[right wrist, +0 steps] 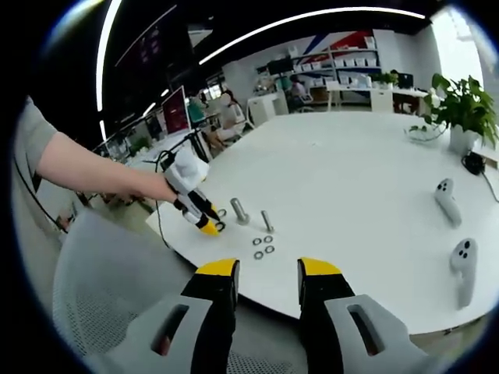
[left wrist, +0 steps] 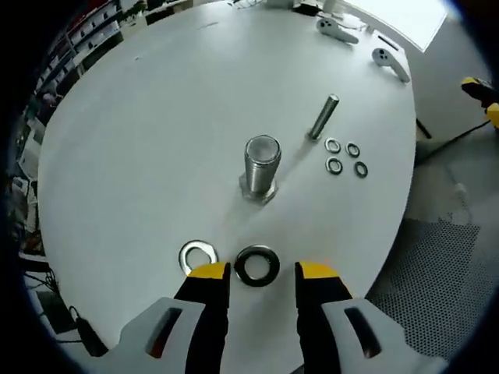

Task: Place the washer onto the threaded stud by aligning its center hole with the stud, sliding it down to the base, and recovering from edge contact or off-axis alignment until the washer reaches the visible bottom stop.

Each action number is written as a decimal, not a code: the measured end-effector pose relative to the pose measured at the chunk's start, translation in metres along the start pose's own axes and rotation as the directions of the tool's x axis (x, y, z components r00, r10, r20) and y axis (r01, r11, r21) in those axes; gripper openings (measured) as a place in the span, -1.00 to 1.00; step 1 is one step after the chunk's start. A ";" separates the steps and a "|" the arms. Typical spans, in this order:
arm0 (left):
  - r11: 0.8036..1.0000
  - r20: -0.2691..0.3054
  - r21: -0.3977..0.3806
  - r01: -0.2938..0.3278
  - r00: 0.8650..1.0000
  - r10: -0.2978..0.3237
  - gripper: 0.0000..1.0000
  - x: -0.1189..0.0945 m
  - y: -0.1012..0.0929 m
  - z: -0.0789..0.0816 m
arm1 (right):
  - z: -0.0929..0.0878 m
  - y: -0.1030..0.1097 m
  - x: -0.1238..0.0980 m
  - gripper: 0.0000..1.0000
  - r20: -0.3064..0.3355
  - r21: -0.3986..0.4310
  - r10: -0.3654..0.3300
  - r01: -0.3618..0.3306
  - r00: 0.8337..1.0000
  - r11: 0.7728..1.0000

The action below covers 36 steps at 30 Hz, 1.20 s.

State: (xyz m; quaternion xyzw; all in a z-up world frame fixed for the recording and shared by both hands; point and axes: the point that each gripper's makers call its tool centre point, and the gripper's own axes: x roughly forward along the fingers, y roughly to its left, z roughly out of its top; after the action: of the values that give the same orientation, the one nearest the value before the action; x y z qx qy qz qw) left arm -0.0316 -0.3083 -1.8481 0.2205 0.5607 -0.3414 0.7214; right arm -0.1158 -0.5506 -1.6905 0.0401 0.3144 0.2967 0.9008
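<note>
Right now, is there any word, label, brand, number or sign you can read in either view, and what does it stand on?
None can be read.
Large threaded stud, thin stud, washers and white table: no marking visible.
Dark wall screen: content too blurred to read.
Shelf boxes: too small to read.

Stood on the table (left wrist: 140,140): large stud (left wrist: 260,167) centrally, thin bolt (left wrist: 323,117) behind-right, four small washers (left wrist: 346,157) beside; two washers (left wrist: 257,265) nearest.
</note>
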 end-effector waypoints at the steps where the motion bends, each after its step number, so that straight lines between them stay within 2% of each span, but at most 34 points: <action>1: 1.000 -0.006 -0.002 0.009 1.000 -0.009 -0.36 0.001 -0.002 0.000 | 0.000 0.000 0.000 -0.36 0.002 0.001 0.000 0.000 1.000 1.000; 4: 0.998 -0.032 0.056 -0.009 0.999 0.010 -0.39 0.001 -0.001 -0.001 | -0.002 0.003 0.001 -0.36 -0.012 -0.010 0.011 -0.011 1.000 1.000; 7: 0.987 -0.054 0.160 -0.034 0.998 0.043 -0.44 0.001 0.001 -0.004 | -0.003 0.004 0.002 -0.36 -0.018 -0.017 0.017 -0.017 1.000 1.000; 13: 0.989 -0.067 0.144 -0.035 0.997 0.045 -0.46 0.002 -0.001 -0.003 | -0.003 0.004 0.002 -0.37 -0.018 -0.017 0.017 -0.018 1.000 1.000; 20: 0.981 -0.051 0.195 -0.016 0.998 0.026 -0.53 0.002 -0.002 -0.005 | -0.003 0.004 0.002 -0.37 -0.020 -0.017 0.019 -0.019 1.000 1.000; 22: 0.981 -0.079 0.194 -0.005 0.997 0.021 -0.52 0.002 -0.002 -0.005 | -0.003 0.005 0.002 -0.37 -0.023 -0.020 0.020 -0.021 1.000 1.000; 23: 0.970 -0.112 0.245 0.006 0.993 0.022 -0.51 0.002 -0.002 -0.006 | -0.003 0.005 0.002 -0.37 -0.024 -0.020 0.021 -0.022 0.999 1.000; 24: 0.966 -0.131 0.260 0.005 0.991 0.030 -0.50 0.002 -0.002 -0.006 | -0.003 0.005 0.002 -0.37 -0.024 -0.021 0.022 -0.022 0.999 1.000; 27: 0.970 -0.165 0.245 -0.011 0.985 0.052 -0.50 0.005 -0.004 -0.004 | -0.003 0.005 0.002 -0.37 -0.022 -0.021 0.026 -0.027 0.999 0.999; 30: 0.973 -0.156 0.230 -0.009 0.987 0.046 -0.51 0.003 -0.002 -0.006 | -0.002 0.005 0.002 -0.37 -0.016 -0.017 0.024 -0.025 1.000 1.000; 31: 0.974 -0.148 0.227 -0.010 0.988 0.044 -0.57 0.003 -0.001 -0.005 | -0.001 0.005 0.002 -0.37 -0.014 -0.015 0.023 -0.023 1.000 1.000; 32: 0.979 -0.108 0.204 -0.008 0.994 0.031 -0.57 0.003 0.000 -0.003 | -0.001 0.004 0.001 -0.37 -0.011 -0.012 0.022 -0.022 1.000 1.000; 36: 0.976 -0.081 0.216 -0.007 0.996 0.025 -0.59 0.001 -0.002 -0.005 | -0.001 0.004 0.002 -0.37 -0.011 -0.012 0.019 -0.019 1.000 1.000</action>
State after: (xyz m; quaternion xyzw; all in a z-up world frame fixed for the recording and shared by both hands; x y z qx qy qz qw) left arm -0.0363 -0.3059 -1.8505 0.3157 0.5481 -0.3850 0.6721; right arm -0.1174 -0.5469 -1.6914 0.0361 0.3173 0.3074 0.8964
